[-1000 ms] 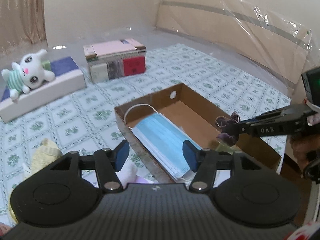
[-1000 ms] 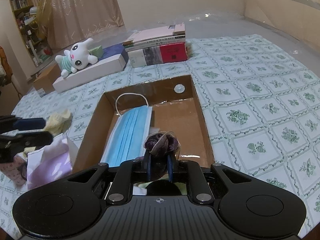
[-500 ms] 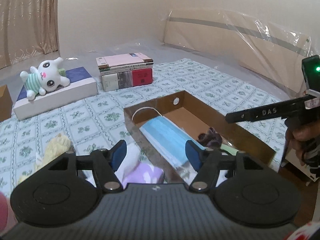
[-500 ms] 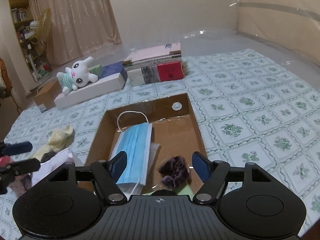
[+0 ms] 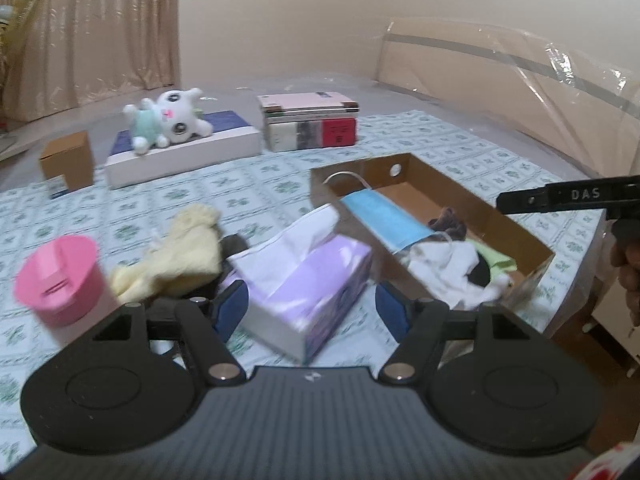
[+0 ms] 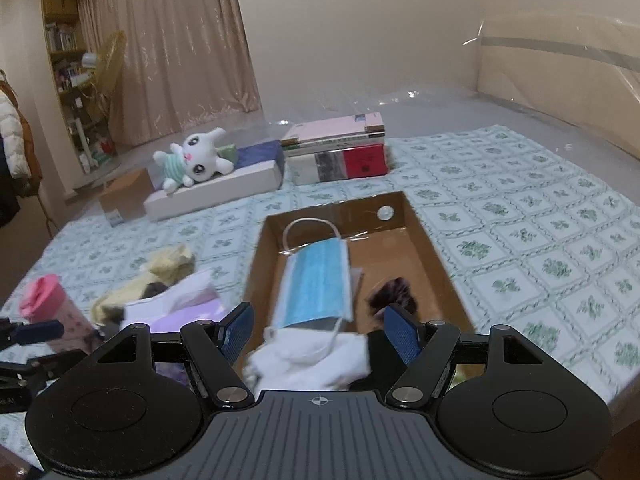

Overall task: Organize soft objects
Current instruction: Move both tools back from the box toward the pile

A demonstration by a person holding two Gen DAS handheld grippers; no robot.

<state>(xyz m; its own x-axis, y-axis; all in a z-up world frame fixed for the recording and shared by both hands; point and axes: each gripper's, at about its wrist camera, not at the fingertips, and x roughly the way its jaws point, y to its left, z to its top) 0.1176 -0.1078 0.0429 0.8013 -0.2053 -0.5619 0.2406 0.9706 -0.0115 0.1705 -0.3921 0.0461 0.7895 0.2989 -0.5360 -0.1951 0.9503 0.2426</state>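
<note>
With my right gripper (image 6: 318, 330) released and empty, my left gripper (image 5: 312, 310) was opening toward the tissue box (image 5: 308, 280), needing a wide, square grasp.

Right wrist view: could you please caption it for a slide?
Open right hand-held gripper above a cardboard box holding a blue face mask.

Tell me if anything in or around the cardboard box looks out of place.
The yellow cloth lies crumpled on the patterned sheet left of the cardboard box, not yet in with the blue mask. The tissue box sits askew beside it, one tissue pulled up. Nothing looks spilled or damaged.
</note>
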